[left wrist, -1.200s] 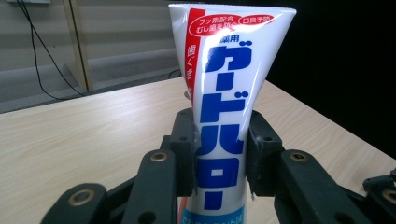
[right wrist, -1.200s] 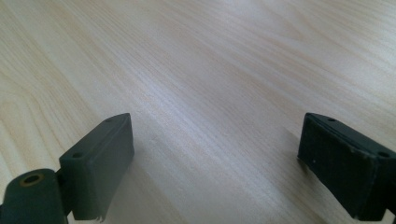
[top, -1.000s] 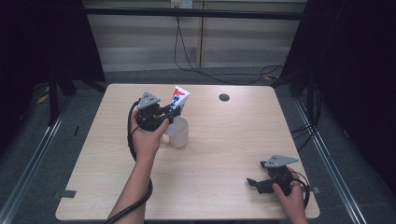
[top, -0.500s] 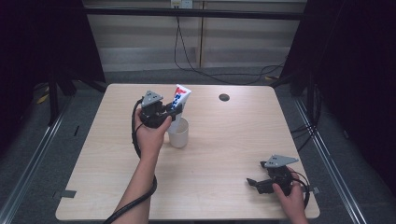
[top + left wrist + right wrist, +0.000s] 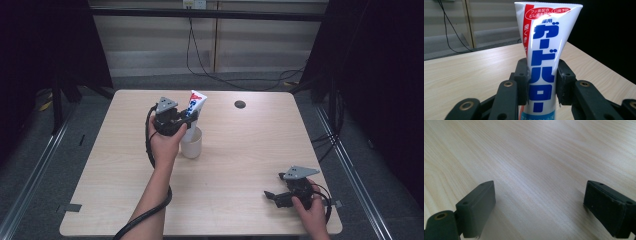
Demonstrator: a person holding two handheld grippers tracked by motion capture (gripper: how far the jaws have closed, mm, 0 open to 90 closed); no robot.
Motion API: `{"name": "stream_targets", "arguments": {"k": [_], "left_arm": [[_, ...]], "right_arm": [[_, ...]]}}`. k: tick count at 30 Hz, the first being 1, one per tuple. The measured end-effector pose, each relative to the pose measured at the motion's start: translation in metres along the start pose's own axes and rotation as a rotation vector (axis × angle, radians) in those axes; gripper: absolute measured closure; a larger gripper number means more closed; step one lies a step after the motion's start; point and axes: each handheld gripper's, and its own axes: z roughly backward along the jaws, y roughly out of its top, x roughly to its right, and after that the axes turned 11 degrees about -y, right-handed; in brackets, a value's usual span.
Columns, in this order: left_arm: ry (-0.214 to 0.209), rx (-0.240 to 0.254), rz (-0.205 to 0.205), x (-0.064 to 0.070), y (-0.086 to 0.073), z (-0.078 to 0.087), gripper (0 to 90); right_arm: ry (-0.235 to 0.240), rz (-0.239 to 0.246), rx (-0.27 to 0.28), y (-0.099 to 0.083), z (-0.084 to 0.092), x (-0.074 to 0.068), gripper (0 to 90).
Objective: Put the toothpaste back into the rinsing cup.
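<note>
Pale wood-grain covers the table [image 5: 240, 165], which stands on a grey floor before a light panelled wall hung with black cables; dark curtains close both sides. On the tabletop, toward one o'clock from its middle, sits a small dark round disc [image 5: 240, 104].

Toward eleven o'clock from the table's middle, the left gripper [image 5: 186, 120] clamps a toothpaste tube [image 5: 194, 104], its jaws narrowed until both pads press the tube's sides. The tube stands nearly upright, flat crimped end at twelve o'clock, lower end over a white cup [image 5: 191, 145] that rests on the table just beside the left hand [image 5: 163, 145]; whether the tube touches the cup cannot be told. In the left gripper view the tube [image 5: 544, 57] is white with large blue Japanese katakana running down it, reading ガードハロー, a red stripe along its left edge with white characters, and small red print in ovals near the top.

At five o'clock, near the table's front edge, the right hand [image 5: 310, 215] rests the right gripper [image 5: 270, 196] on the wood. Its jaws stand wide apart, with bare table between them in the right gripper view.
</note>
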Motion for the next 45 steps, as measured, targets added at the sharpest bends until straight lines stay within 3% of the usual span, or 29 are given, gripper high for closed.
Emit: {"name": "stream_targets", "arguments": {"k": [25, 45], "left_arm": [[0.032, -0.032, -0.008, -0.003, -0.014, -0.016, 66.8], [0.041, -0.037, 0.012, -0.004, -0.033, -0.015, 65.8]], "right_arm": [[-0.001, 0.000, 0.001, 0.000, 0.000, 0.000, 9.9], [0.000, 0.000, 0.001, 0.000, 0.000, 0.000, 9.9]]}}
